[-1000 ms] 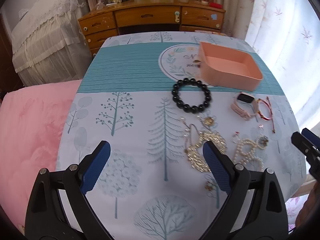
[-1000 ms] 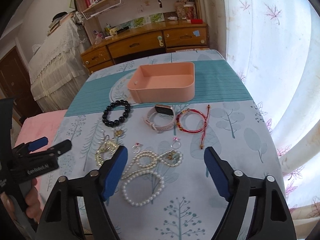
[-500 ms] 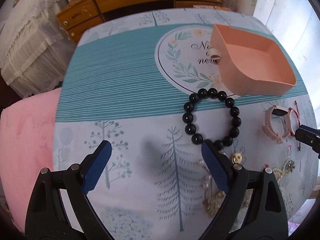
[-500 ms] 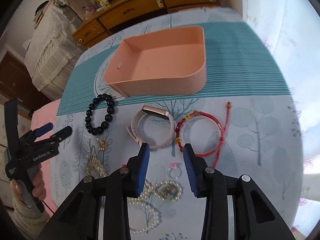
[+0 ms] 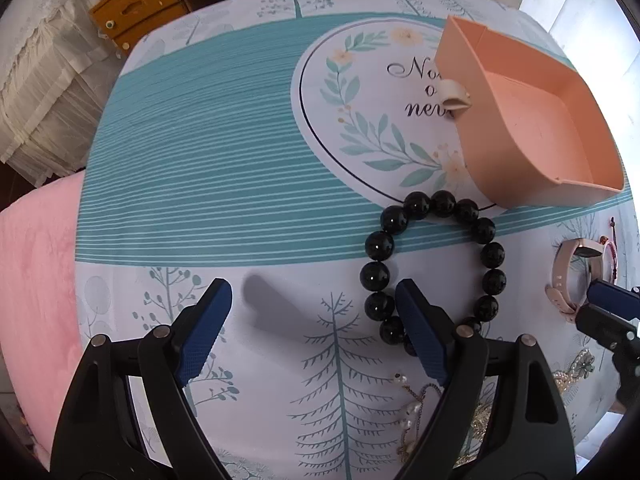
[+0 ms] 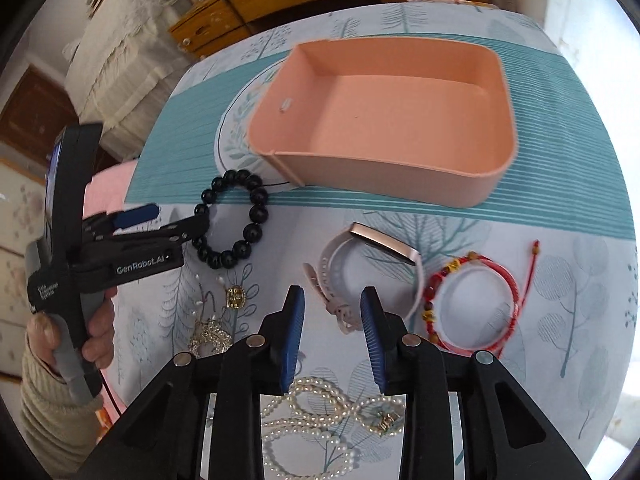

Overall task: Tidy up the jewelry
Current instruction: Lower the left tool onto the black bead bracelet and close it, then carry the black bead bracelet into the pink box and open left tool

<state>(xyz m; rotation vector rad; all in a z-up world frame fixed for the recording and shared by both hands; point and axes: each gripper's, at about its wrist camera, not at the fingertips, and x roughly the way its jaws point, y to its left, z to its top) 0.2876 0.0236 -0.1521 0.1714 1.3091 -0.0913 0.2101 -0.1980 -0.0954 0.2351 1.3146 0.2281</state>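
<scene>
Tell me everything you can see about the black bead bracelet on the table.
The black bead bracelet is a closed ring of large, glossy round beads, like polished stone or glass. It lies flat on the tree-print tablecloth, just in front of the pink tray. The left claw is closing; one finger overlaps the ring's near edge, without gripping it.

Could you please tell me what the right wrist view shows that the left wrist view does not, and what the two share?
Only the right wrist view shows the red string bracelet whole, the white pearl necklace and the person's hand on the left gripper.

Only the left wrist view shows the white clip on the tray's outer wall.

Both show the pink tray, the black bead bracelet, the pink watch and the tablecloth.
</scene>
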